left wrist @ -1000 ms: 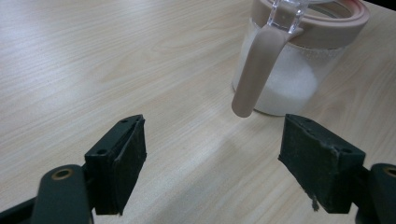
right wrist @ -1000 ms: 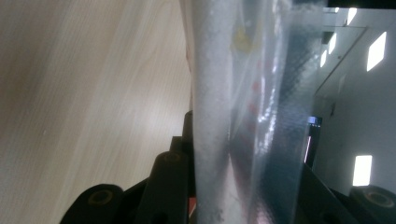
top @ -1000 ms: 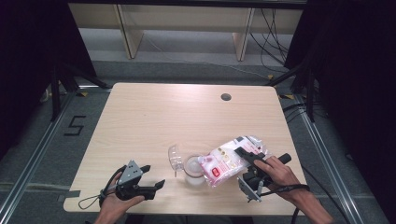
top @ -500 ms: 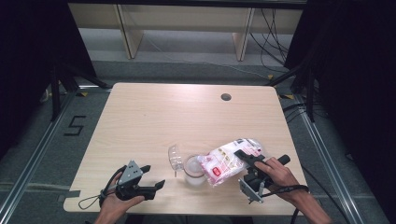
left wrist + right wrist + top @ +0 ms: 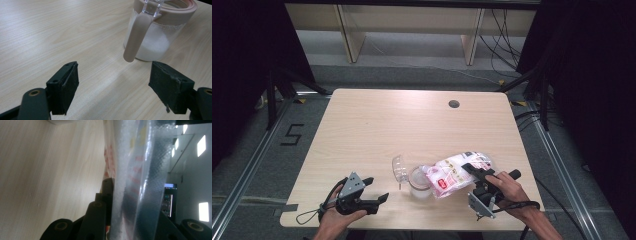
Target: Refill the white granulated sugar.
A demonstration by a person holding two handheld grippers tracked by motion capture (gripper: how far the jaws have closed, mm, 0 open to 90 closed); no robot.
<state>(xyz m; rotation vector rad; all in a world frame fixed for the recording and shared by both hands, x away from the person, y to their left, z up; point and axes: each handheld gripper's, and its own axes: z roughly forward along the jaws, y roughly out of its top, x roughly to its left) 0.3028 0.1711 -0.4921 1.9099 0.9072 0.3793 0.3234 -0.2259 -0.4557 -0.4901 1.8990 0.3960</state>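
Plastic bag (image 5: 458,172) is being tipped over the open jar (image 5: 419,183) by the right gripper (image 5: 480,175), jaws clamping it, having just been closing; the left gripper (image 5: 374,192) is resting on the worktop (image 5: 412,125), jaws apart.

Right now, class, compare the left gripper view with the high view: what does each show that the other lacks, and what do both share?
Left gripper view alone: white grains through the jar's clear wall, its pink rim, and the pads standing wide apart with nothing between them.

High view alone: the right gripper shut on the bag tilted over the jar, both hands, the table's far edge with its hole.

Both: the jar, its open lid, the wooden tabletop.
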